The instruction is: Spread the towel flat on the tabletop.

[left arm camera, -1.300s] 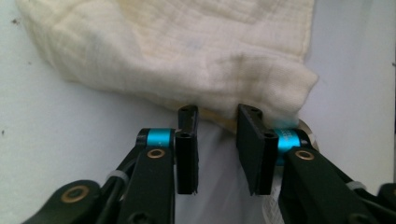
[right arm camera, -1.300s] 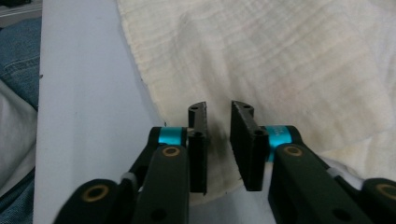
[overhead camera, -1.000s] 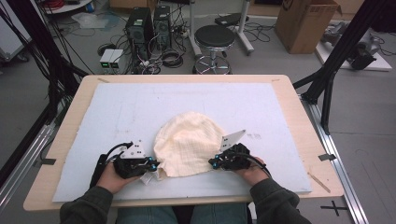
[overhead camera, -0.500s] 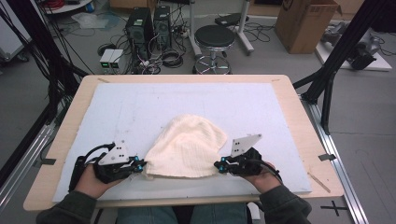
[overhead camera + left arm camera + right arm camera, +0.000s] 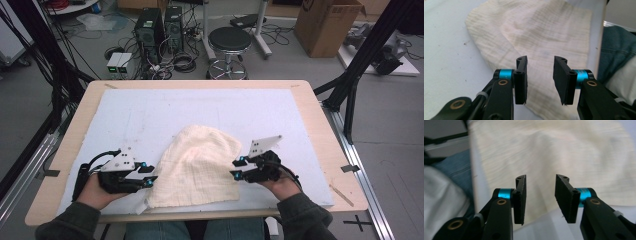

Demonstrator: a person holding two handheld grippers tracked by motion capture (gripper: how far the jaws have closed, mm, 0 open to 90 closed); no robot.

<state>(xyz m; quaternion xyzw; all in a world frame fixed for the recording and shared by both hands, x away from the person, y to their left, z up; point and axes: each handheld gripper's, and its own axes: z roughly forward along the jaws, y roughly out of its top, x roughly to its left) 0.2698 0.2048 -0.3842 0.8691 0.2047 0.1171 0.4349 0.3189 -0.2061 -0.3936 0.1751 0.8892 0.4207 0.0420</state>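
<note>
Nearest to the person, at the front edge of the table point(image 5: 65, 150), the cream cloth point(image 5: 197, 170) lies on the pale blue mat point(image 5: 200, 110) with its straight hem close to the mat's front border. The left gripper point(image 5: 148, 176) is just beside the cloth's left lower corner, and the right gripper point(image 5: 236, 168) is just beside its right side. In the left gripper view the jaws stand partly apart with nothing between them — the cloth point(image 5: 536, 32) is seen below and beyond the pads. It is the same in the right gripper view: a clear gap between the two jaws, with the cloth point(image 5: 554, 152) lying free under them. Both pairs of jaws have just been opening, and no fabric is pinched in either.

So I judge that one fold is already made, since the cloth looks doubled and the near edge is rather straight, and both corners are let go. Farther from the person the cloth ends in a rounded, slightly bulging top — this part is not flat and not squared. What is left, I think, is to smooth it or fold it again into a neater, smaller shape
</note>
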